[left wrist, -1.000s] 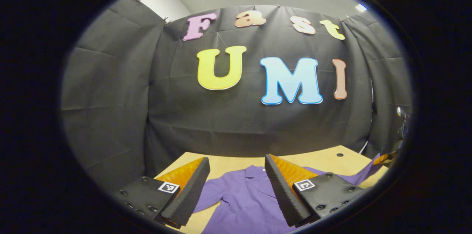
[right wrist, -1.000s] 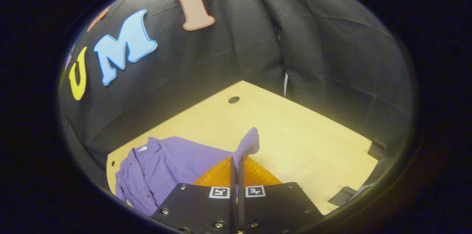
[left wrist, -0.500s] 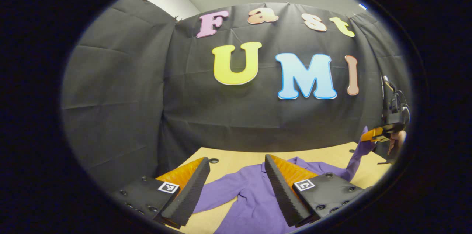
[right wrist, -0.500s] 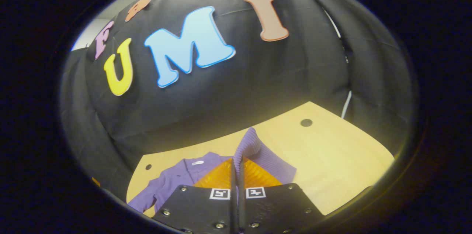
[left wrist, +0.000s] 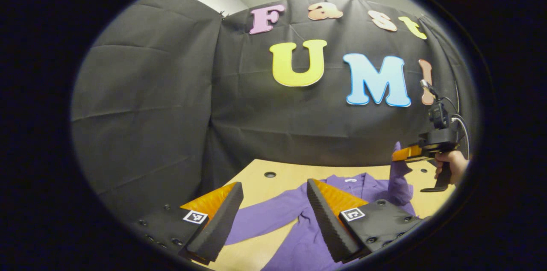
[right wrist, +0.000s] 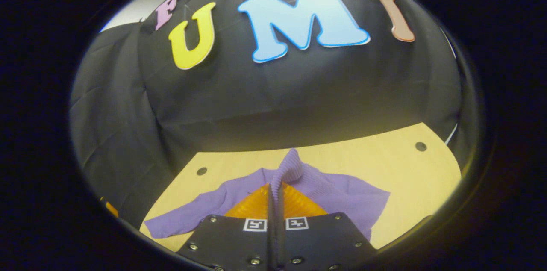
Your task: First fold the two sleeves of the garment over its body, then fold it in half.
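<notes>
Lying spread on the light wooden surface (right wrist: 397,164), the purple garment (left wrist: 299,237) is thin, soft cloth that will drape and slide rather than hold a shape, so it is best taken by an edge such as a cuff. Its right sleeve (left wrist: 399,177) is lifted off the surface, its ribbed cuff (right wrist: 290,166) pinched between the clenched fingers of the right gripper (right wrist: 275,189), which a hand (left wrist: 451,164) holds above the shirt's far side. The other sleeve (left wrist: 267,222) lies flat and untouched. Above it the left gripper (left wrist: 271,215) hangs with its fingers wide apart, holding nothing.
</notes>
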The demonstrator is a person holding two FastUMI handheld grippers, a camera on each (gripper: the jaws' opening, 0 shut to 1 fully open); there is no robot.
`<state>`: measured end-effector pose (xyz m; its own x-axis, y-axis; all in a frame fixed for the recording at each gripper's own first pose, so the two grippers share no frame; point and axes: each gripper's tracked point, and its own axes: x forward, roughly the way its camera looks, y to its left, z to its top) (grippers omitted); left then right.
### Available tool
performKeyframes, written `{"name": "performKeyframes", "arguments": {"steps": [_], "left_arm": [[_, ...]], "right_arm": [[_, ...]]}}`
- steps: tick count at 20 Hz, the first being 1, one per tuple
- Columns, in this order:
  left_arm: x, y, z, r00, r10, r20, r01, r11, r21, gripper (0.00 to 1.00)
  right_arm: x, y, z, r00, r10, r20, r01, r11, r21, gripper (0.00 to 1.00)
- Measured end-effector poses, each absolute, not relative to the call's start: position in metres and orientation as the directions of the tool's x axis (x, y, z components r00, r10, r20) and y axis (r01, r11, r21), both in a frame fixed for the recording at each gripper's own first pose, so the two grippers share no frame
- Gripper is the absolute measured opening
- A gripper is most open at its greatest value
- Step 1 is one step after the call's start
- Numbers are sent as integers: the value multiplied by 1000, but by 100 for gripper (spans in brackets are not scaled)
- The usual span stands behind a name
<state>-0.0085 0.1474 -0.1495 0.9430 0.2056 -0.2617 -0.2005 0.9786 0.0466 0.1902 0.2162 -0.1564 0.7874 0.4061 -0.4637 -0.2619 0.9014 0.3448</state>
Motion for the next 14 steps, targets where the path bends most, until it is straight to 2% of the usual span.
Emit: {"name": "performKeyframes", "arguments": {"steps": [4, 8, 14], "left_arm": [[-19, 157, -156, 935, 227, -272, -223, 974, 44, 98], [-29, 164, -160, 928, 245, -280, -242, 969, 45, 98], [-42, 175, -164, 917, 274, -289, -271, 961, 51, 99]], "right_arm": [[189, 262, -194, 721, 440, -535, -306, 895, 324, 1], [187, 288, -223, 684, 429, -590, -331, 903, 273, 1], [181, 309, -230, 667, 452, -593, -377, 891, 254, 3]]}}
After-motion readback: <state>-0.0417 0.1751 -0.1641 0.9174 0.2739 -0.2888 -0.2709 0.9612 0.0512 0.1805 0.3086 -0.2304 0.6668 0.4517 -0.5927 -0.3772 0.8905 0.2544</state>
